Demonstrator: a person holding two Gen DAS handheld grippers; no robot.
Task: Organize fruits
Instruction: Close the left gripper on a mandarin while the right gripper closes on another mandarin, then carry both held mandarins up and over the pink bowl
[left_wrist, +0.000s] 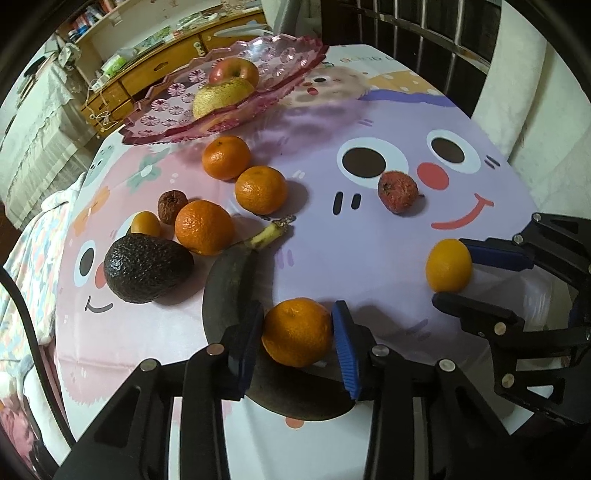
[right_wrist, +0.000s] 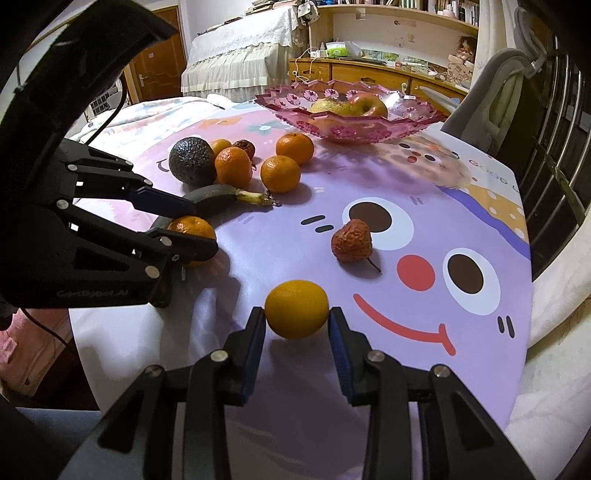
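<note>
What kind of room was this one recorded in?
Probably a bedroom or living room at home: a lace-covered bed, wooden drawers under bookshelves, and a table with a cartoon cloth.

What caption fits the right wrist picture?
Right gripper shut on a yellow citrus fruit; pink bowl waits behind.

Room observed: wooden sideboard (right_wrist: 373, 72) with drawers at twelve o'clock; bookshelf (right_wrist: 399, 7) above it. Lace-draped furniture (right_wrist: 240, 62) at eleven o'clock. Brown door (right_wrist: 155, 62) at ten. Barred window (right_wrist: 554, 122) at two.
</note>
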